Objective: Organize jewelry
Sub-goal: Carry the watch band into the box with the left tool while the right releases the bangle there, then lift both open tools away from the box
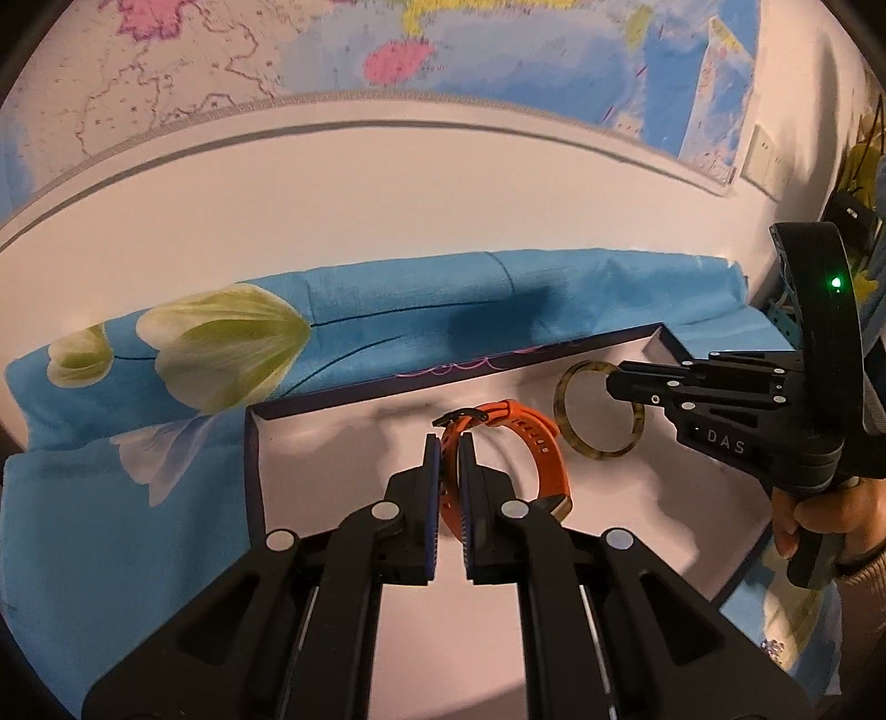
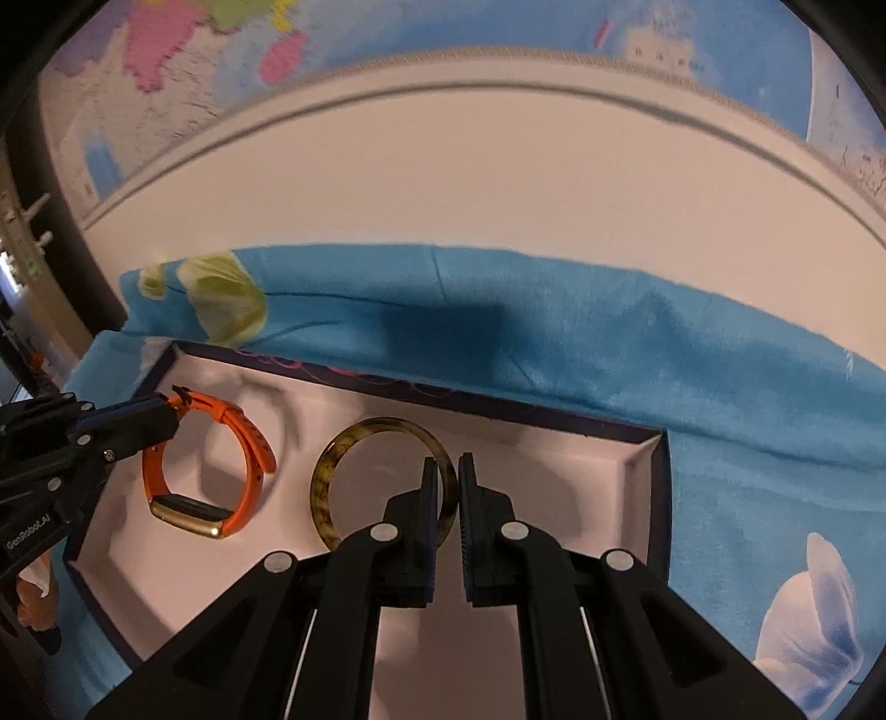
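Note:
An orange watch (image 1: 518, 443) with a gold case stands on edge in a shallow white-lined box (image 1: 332, 443). My left gripper (image 1: 449, 443) is shut on its strap near the buckle; it also shows in the right wrist view (image 2: 166, 410), with the watch (image 2: 221, 471) below it. A tortoiseshell bangle (image 2: 343, 482) stands upright to the right of the watch. My right gripper (image 2: 443, 465) is shut on the bangle's right side. In the left wrist view the right gripper (image 1: 614, 382) crosses the bangle (image 1: 581, 443).
The box (image 2: 648, 471) has dark rims and rests on a blue floral cloth (image 2: 720, 399). A white wall with a map (image 1: 443, 44) rises behind. A hand (image 1: 819, 515) holds the right gripper at the right edge.

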`<state>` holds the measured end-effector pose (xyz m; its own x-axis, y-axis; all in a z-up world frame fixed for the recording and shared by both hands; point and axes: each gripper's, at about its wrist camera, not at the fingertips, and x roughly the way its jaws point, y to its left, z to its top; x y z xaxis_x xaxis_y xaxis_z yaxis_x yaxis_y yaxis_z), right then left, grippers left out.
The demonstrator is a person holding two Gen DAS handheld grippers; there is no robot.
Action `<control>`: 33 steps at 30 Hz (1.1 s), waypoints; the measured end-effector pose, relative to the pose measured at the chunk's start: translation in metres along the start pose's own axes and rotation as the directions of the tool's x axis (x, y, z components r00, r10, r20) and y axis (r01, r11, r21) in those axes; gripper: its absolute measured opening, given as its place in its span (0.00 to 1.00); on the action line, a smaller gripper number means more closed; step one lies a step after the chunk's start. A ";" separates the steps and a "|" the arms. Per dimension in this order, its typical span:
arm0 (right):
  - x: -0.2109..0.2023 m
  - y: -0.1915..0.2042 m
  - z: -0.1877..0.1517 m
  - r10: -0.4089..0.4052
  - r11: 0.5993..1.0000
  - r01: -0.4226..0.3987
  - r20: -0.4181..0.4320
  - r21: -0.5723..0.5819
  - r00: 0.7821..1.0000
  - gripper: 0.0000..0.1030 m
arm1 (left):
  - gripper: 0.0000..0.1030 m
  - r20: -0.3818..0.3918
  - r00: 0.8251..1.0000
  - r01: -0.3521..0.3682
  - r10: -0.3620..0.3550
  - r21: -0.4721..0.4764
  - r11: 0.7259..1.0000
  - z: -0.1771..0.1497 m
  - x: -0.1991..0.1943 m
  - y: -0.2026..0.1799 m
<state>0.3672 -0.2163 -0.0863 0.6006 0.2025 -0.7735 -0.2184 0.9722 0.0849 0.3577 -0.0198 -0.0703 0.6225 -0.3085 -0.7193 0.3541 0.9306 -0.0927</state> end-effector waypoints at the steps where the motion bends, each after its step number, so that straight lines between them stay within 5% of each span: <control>1: 0.000 0.002 0.001 -0.008 1.000 0.008 0.000 -0.006 1.000 0.06 | 0.07 -0.005 1.000 -0.003 0.003 -0.001 1.000 0.001 0.002 0.001; 11: 0.001 0.003 0.005 -0.060 0.998 0.060 0.006 0.000 0.998 0.14 | 0.07 -0.086 0.995 -0.047 0.046 -0.008 0.999 0.008 0.026 0.002; 14: -0.008 0.002 0.002 -0.057 0.998 0.057 0.047 0.004 0.997 0.23 | 0.16 -0.091 0.994 -0.060 0.058 -0.020 0.998 0.007 0.025 0.003; 21: -0.064 -0.001 -0.022 0.047 0.999 -0.045 0.143 -0.019 0.989 0.41 | 0.34 0.042 0.993 -0.113 0.115 -0.029 0.993 -0.007 -0.021 0.003; 24: -0.092 -0.001 -0.040 0.115 0.993 -0.109 0.171 -0.045 0.979 0.41 | 0.37 0.111 0.986 -0.120 0.122 -0.017 0.993 -0.017 -0.051 -0.001; 33: -0.139 0.012 -0.118 0.254 0.959 -0.234 0.119 -0.160 0.960 0.40 | 0.52 0.222 0.975 0.000 -0.009 0.042 0.999 -0.074 -0.130 -0.037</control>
<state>0.1904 -0.2471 -0.0520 0.6124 0.4556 -0.6461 -0.4731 0.8659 0.1623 0.2116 0.0011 -0.0244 0.7587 -0.3529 -0.5477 0.3829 0.9216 -0.0634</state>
